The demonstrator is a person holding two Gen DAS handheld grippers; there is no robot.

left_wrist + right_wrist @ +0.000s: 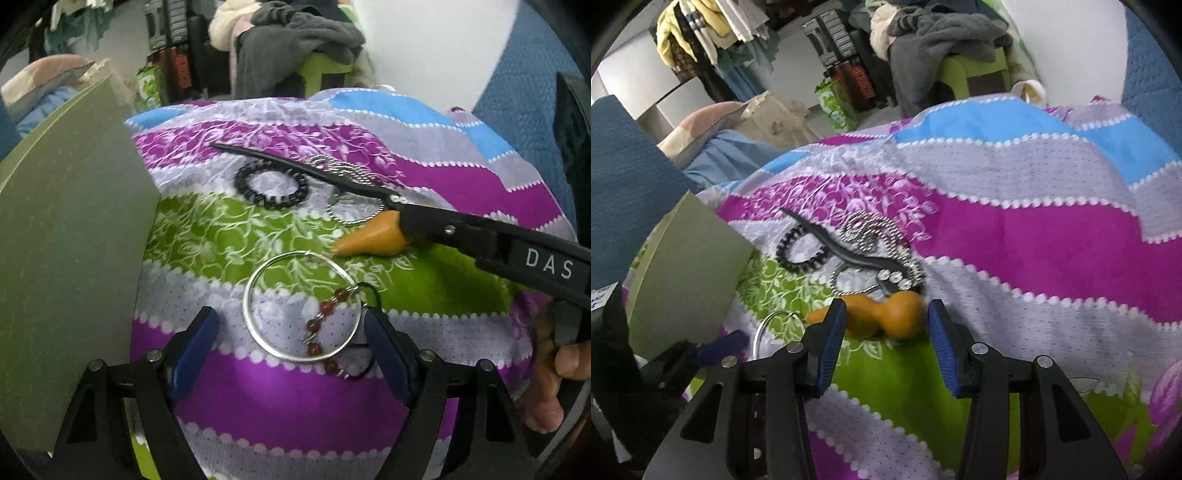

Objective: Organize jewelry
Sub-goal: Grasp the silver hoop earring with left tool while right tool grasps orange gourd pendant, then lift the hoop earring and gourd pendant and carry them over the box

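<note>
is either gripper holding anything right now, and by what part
Nothing is held. Left gripper is open around the silver hoop; right gripper is open at the orange piece.

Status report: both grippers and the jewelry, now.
Left gripper open, straddling silver hoop bangle. Right gripper open, at orange gourd-shaped piece. Green box close left.

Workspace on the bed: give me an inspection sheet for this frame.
Surface: striped floral bedsheet, rumpled.
Job's things: silver bangle with red bead string across it; black coil hair tie; black hair stick; ball chain; orange gourd-shaped piece; green box at left.
Clutter: nothing seen.
Grippers: left gripper open around the bangle; right gripper open, at the gourd.
Cables: nothing seen.
Surroundings: clothes piled on a green chair.
</note>
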